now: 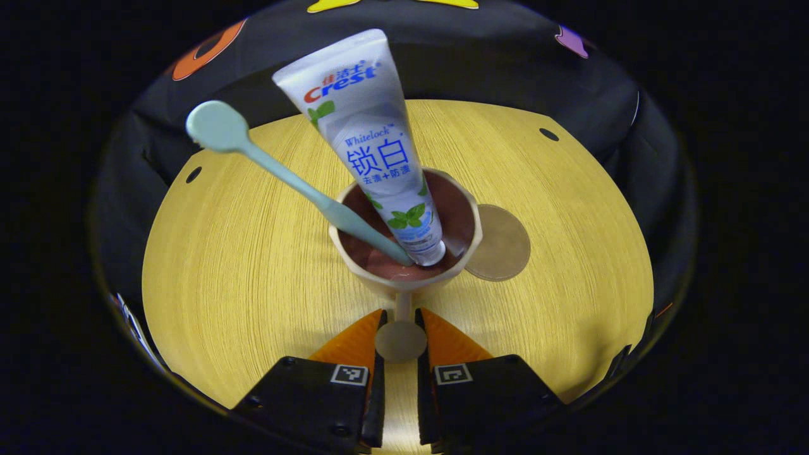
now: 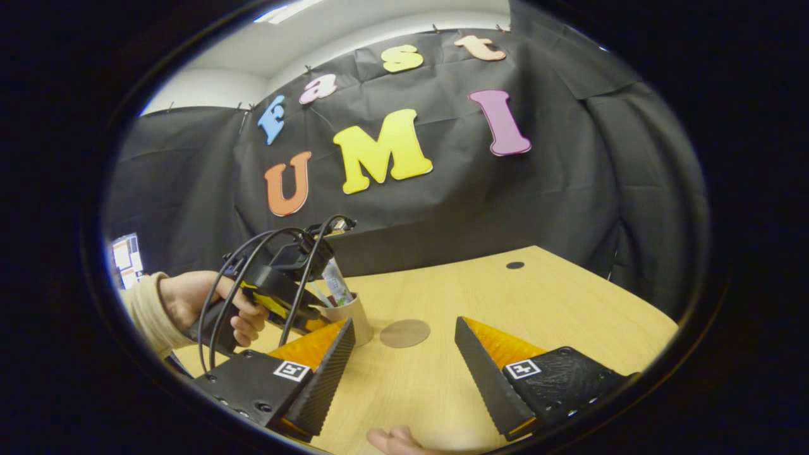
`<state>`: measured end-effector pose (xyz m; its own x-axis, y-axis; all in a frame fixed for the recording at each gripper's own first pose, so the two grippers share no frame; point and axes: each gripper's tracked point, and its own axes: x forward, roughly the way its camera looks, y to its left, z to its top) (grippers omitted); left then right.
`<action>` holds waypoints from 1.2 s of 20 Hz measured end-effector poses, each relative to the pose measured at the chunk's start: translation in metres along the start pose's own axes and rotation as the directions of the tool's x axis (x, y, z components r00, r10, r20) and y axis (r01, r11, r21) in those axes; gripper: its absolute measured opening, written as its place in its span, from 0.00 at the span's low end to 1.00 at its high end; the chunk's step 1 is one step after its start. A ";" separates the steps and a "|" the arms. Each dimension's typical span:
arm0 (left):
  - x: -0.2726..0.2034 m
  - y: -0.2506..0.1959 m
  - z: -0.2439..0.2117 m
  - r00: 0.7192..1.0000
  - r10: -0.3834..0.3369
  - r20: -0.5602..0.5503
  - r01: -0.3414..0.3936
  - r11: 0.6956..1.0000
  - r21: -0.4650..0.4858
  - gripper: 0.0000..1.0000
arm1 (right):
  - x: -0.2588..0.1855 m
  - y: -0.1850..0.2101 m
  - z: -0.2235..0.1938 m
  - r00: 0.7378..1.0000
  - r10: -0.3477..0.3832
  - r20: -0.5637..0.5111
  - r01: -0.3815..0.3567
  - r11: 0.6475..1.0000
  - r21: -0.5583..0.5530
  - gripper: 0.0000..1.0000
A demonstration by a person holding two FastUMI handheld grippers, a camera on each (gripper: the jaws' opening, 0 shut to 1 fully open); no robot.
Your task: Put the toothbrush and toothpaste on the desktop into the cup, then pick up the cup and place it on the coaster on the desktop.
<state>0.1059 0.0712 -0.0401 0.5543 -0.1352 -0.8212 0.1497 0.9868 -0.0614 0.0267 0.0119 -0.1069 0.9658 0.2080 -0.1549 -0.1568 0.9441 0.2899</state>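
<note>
A cream cup (image 1: 404,278) with a dark inside stands just ahead of my left gripper (image 1: 401,314), which is shut on the cup's handle (image 1: 401,340). A pale green toothbrush (image 1: 278,170) and a white toothpaste tube (image 1: 373,145) lean inside the cup. The round brown coaster (image 1: 502,243) lies on the desktop just right of the cup. In the right gripper view, a hand holds the left gripper (image 2: 284,294) at the cup (image 2: 354,319), with the coaster (image 2: 404,333) beside it. My right gripper (image 2: 404,322) hovers open over the desktop, holding nothing.
The wooden desktop (image 1: 253,265) has small dark holes (image 1: 548,134) near its far corners. Black cloth walls close in the back and sides. A sleeved hand (image 2: 189,303) is at the left, and fingertips (image 2: 395,438) show at the bottom edge.
</note>
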 end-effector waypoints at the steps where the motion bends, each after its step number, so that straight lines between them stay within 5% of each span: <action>1: -0.009 0.002 -0.001 1.000 0.012 -0.018 -0.012 1.000 0.008 0.24 | 0.001 -0.001 -0.003 1.000 0.001 -0.008 -0.001 1.000 0.008 0.96; 5: -0.005 0.006 -0.008 0.996 0.052 -0.073 -0.051 0.999 0.015 0.33 | 0.003 0.000 -0.010 0.999 0.015 -0.036 -0.013 0.999 0.038 0.96; 7: 0.000 0.011 -0.005 0.996 0.061 -0.066 -0.062 0.998 -0.002 0.51 | 0.004 -0.002 -0.010 0.999 0.010 -0.033 -0.009 1.000 0.029 0.96; 8: 0.001 0.010 -0.004 0.995 0.058 -0.078 -0.059 0.998 -0.002 0.43 | 0.004 -0.003 -0.010 0.999 0.006 -0.032 -0.005 1.000 0.025 0.96; 10: -0.002 0.007 0.002 0.996 0.047 -0.081 -0.046 0.999 0.012 0.51 | 0.005 -0.003 -0.012 0.999 0.007 -0.035 -0.006 1.000 0.027 0.96; 11: -0.003 0.005 0.007 0.996 0.044 -0.080 -0.042 0.999 0.026 0.43 | 0.007 -0.003 -0.015 0.999 0.006 -0.040 -0.005 1.000 0.029 0.93; 14: -0.002 -0.010 0.025 0.998 0.004 -0.067 -0.002 1.000 0.024 0.41 | 0.011 -0.002 -0.022 0.998 0.006 -0.060 -0.004 0.999 0.032 0.93; 15: -0.001 -0.015 0.032 0.998 -0.009 -0.059 0.010 1.000 0.019 0.29 | 0.011 -0.001 -0.023 0.998 0.008 -0.063 -0.006 0.999 0.032 0.93; 23: -0.005 -0.060 0.102 0.998 -0.018 0.064 0.018 1.000 -0.004 0.22 | 0.015 -0.008 -0.026 0.998 -0.003 -0.062 0.006 0.999 0.035 0.96; 24: -0.029 -0.022 0.040 0.997 -0.019 0.077 0.020 1.000 -0.005 0.26 | 0.015 -0.008 -0.026 0.998 -0.003 -0.065 0.006 0.999 0.041 0.96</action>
<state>0.1195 0.0499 0.0083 0.6124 -0.1608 -0.7741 0.1570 0.9843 -0.0803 0.0370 0.0141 -0.1360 0.9509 0.2212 -0.2166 -0.1426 0.9339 0.3279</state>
